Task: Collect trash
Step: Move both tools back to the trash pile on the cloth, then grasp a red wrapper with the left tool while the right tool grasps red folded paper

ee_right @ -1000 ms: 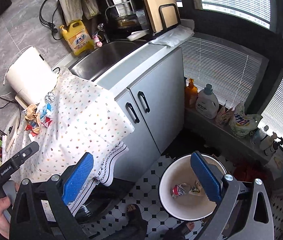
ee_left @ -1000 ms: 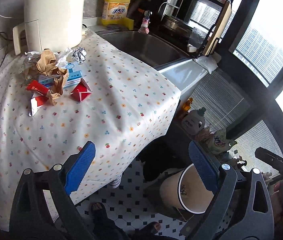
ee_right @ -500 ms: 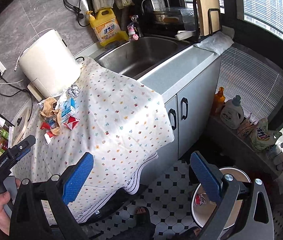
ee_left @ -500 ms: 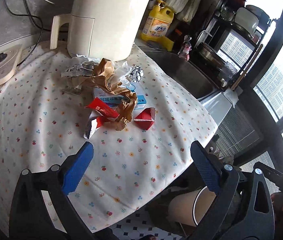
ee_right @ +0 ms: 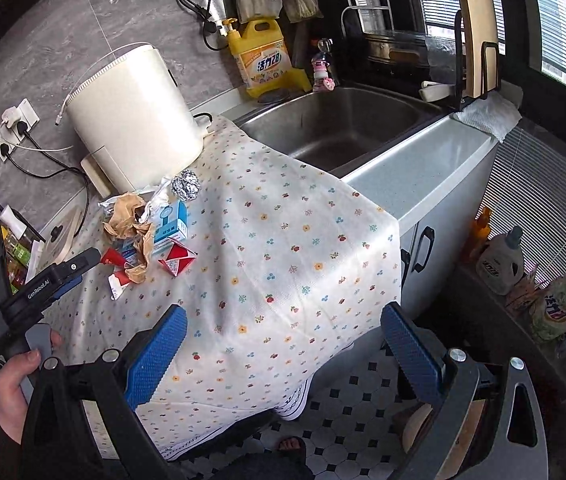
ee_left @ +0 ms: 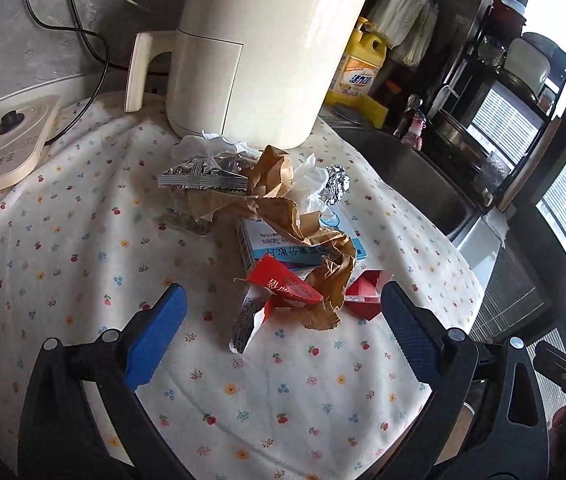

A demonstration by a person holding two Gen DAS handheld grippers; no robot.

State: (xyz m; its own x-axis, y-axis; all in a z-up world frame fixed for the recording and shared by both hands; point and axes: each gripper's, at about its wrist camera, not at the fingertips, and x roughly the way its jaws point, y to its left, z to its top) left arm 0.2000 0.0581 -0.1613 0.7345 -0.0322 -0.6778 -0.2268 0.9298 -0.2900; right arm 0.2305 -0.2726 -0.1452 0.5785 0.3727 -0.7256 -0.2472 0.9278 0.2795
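You are reaching your wide-open, empty left claw (ee_left: 281, 308) toward the trash pile (ee_left: 283, 240) near the tabletop's (ee_left: 63, 248) back edge, next closing on the red wrapper (ee_left: 283, 286); your right claw (ee_right: 283, 336) is hanging open.

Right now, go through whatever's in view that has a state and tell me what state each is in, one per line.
Left hand-held gripper: open, empty, over the tablecloth near the trash.
Right hand-held gripper: open, empty.
Brown paper: crumpled, lying across the box.
Foil ball: balled up, beside the pile.
Blue and white box: lying flat, partly covered.
Red wrapper: torn open, flattened.
Sink: looks empty.
Wall plugs: plugged in.
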